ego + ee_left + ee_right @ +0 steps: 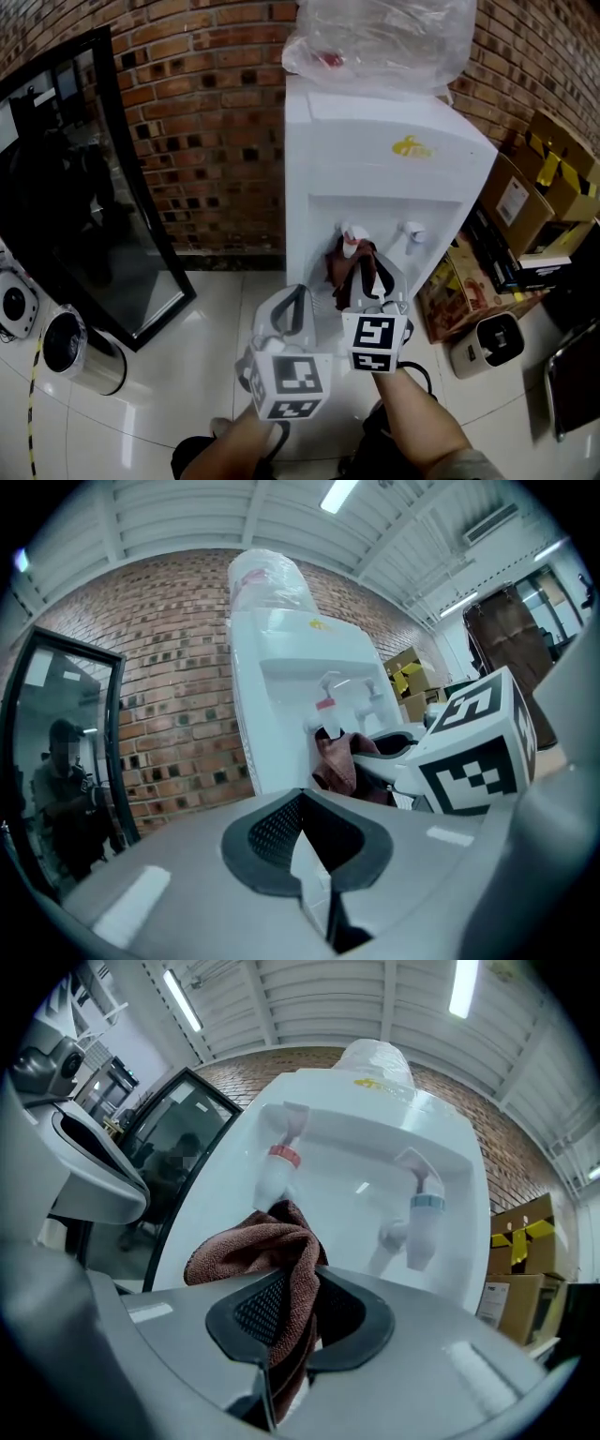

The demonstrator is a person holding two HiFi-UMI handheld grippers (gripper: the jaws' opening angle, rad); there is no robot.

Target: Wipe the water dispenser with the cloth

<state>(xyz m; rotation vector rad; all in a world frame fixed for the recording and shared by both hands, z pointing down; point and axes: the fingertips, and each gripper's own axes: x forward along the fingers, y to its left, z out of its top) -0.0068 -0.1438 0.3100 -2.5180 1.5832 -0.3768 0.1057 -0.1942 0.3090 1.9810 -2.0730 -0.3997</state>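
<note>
Right tool [298,1321]: jaws clamped on the cloth [267,1251]. It's brown terry, pinched mid-length, with a bunched fold sticking out ahead of the jaws and a tail hanging under them.
Left tool [302,803]: jaws together, nothing between them.

Geometry, all referenced to the red tap [279,1174] on the water dispenser [375,159]:
- The cloth fold sits directly below the red tap, its top edge right at the nozzle tip. Touching or just shy of it, can't tell from either tool view.
- The right tool points roughly level into the tap recess, just below and in front of the red tap. The white front panel behind the tap is dead ahead of it.
- The blue tap [424,1218] is to the right of the red tap, clear of the cloth.
- The left tool is left of the red tap and further back from it, beside the right tool and apart from the dispenser.
- The dispenser's long axis is upright, and both taps hang down out of the recess.

Judgement:
- The right tool is nearer and is the only one carrying cloth, so it does the wiping.
- The next stroke probably needs a short push forward and up onto the red tap, then sideways along the recess toward the blue tap.
- Risk: the loose fold snags the red tap's lever.
</note>
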